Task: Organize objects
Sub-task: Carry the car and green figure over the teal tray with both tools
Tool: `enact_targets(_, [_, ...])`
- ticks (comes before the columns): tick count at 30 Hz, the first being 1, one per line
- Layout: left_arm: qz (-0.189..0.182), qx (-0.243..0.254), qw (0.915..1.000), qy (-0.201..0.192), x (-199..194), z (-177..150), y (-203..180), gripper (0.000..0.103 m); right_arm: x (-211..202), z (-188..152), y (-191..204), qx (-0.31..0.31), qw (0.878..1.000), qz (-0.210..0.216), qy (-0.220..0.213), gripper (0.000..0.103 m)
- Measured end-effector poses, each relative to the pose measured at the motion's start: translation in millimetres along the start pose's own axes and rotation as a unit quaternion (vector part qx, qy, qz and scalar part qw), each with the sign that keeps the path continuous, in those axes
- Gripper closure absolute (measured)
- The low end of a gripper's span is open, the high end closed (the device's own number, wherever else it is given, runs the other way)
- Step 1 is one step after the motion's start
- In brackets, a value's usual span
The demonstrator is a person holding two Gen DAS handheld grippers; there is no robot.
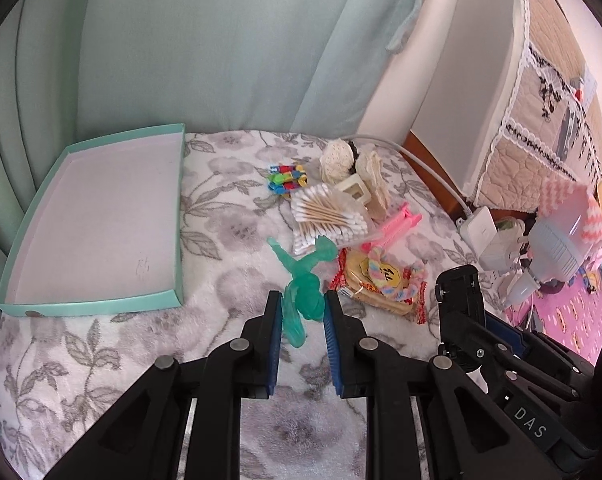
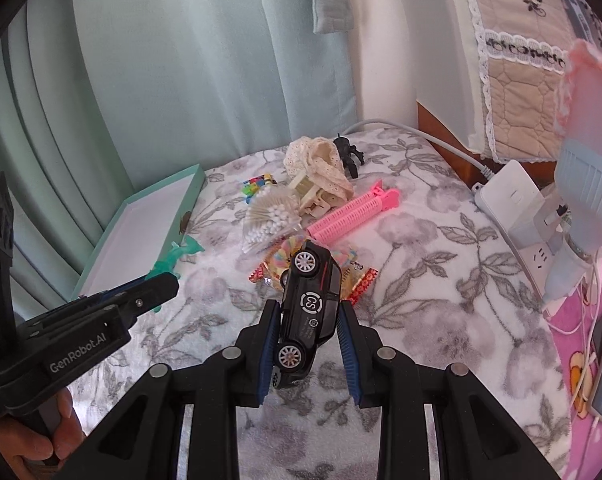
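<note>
So the left gripper (image 1: pixel 303 308) has its jaws pinching a translucent green plastic figure toy (image 1: pixel 304 288), which is still down on the grey-floral white fleece blanket (image 1: pixel 229 280), just right of the shallow mint-green cardboard box lid (image 1: pixel 97 220). That lid has nothing in it. The right gripper (image 2: pixel 309 320) is pinching a black toy car with white wheels and a "CS" logo (image 2: pixel 307 312), tilted nose-down and lifted above the blanket.

Behind both sits the pile: a clear bag of wooden cotton swabs (image 1: pixel 329 216), a pink plastic hair-roller clip (image 2: pixel 353 210), a snack packet with red edges (image 1: pixel 381 288), some small colourful clips (image 1: pixel 287 178) and a cream lace fabric piece (image 2: pixel 317 164). A white power strip (image 2: pixel 513 200) lies off to the right.
</note>
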State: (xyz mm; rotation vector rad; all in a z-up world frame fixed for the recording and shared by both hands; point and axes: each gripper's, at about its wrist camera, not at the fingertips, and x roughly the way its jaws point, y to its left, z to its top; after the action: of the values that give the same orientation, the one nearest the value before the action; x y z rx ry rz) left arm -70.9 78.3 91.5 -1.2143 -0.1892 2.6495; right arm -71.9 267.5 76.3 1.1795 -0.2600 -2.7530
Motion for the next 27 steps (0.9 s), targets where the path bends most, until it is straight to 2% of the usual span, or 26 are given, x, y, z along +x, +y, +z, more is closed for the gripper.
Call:
enact_targets(4, [0.002, -0.023, 0.9996, -0.013, -10.3, 6.8, 19.2, 0.082, 1.9, 8.5, 15.9, -0.018, 1.000, 0.003, 0.002, 0.072])
enact_targets(13, [0.035, -0.056, 0.9964, -0.052, -38.0, 13.7, 75.4, 0.082, 14.5, 23.9, 61.3, -0.058, 0.998, 0.015, 0.000, 0.072])
enact_targets(21, [0.068, -0.117, 0.9884, -0.069, -49.6, 11.9, 146.7, 0.082, 37.5, 36.8, 113.3, -0.096, 0.994, 0.042, 0.009, 0.072])
enact_targets(27, [0.086, -0.138, 0.9840, -0.074, -52.4, 11.0, 187.9, 0.082, 57.6, 47.1, 147.6, -0.118, 0.991, 0.057, 0.018, 0.072])
